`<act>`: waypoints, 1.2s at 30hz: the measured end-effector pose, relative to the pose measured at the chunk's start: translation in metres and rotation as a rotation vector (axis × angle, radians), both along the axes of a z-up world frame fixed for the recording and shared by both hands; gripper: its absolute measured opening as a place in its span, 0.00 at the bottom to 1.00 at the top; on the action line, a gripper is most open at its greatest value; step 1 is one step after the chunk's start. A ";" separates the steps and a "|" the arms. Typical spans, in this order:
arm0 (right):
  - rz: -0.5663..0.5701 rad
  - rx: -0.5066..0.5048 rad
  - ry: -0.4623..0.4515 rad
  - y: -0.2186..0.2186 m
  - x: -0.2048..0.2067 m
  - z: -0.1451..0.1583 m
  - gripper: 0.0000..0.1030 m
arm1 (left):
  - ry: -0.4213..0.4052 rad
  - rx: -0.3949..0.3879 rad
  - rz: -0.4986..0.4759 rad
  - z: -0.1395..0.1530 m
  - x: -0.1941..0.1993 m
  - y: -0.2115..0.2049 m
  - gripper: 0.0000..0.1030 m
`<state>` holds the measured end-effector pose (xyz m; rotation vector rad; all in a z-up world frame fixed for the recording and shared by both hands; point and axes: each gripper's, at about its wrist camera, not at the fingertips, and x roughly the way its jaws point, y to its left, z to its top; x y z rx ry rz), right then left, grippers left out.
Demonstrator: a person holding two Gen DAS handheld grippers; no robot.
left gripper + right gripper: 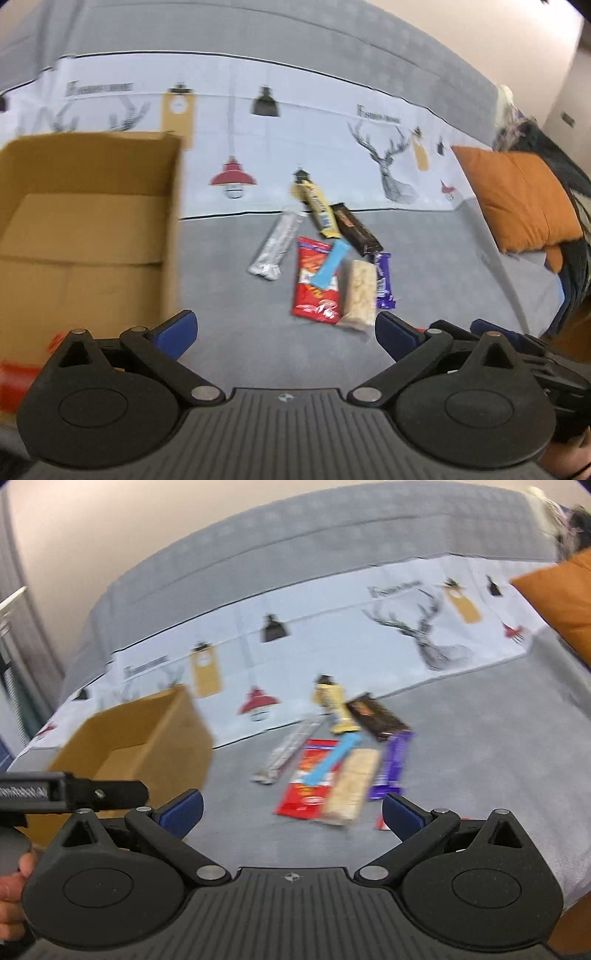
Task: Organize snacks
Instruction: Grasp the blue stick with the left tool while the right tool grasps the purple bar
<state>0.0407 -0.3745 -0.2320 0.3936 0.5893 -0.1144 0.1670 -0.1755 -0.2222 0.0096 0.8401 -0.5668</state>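
Several snacks lie in a loose pile on the grey bed: a red chip bag [314, 286] [308, 781] with a light blue bar [330, 267] [330, 762] across it, a pale rice bar [358, 291] [351, 784], a purple bar [384, 282] [391, 766], a dark brown bar [356, 227] [378, 716], a yellow bar [319, 208] [338, 709] and a silver bar [277, 245] [290, 751]. An open, empty cardboard box [85, 221] [147, 738] stands to their left. My left gripper [284, 332] is open and empty, near the pile. My right gripper [291, 810] is open and empty above the pile's near edge.
A white printed cloth [295, 129] [332, 627] lies across the bed behind the snacks. An orange pillow [517, 195] [561, 598] lies at the right. A red item [14, 376] shows at the left view's lower left edge. The left gripper's body [74, 790] juts in at left.
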 end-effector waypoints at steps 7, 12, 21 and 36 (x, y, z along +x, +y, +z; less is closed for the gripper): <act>-0.031 0.052 0.032 -0.067 0.035 -0.048 0.99 | -0.055 0.068 -0.101 -0.039 0.039 -0.066 0.89; -0.007 0.043 0.040 -0.109 0.076 -0.065 0.86 | -0.097 0.121 -0.220 -0.074 0.071 -0.117 0.68; -0.074 0.211 0.190 -0.133 0.130 -0.117 0.52 | -0.064 0.215 -0.309 -0.131 0.120 -0.174 0.52; -0.062 0.185 0.191 -0.133 0.140 -0.119 0.53 | -0.040 0.166 -0.280 -0.128 0.122 -0.166 0.19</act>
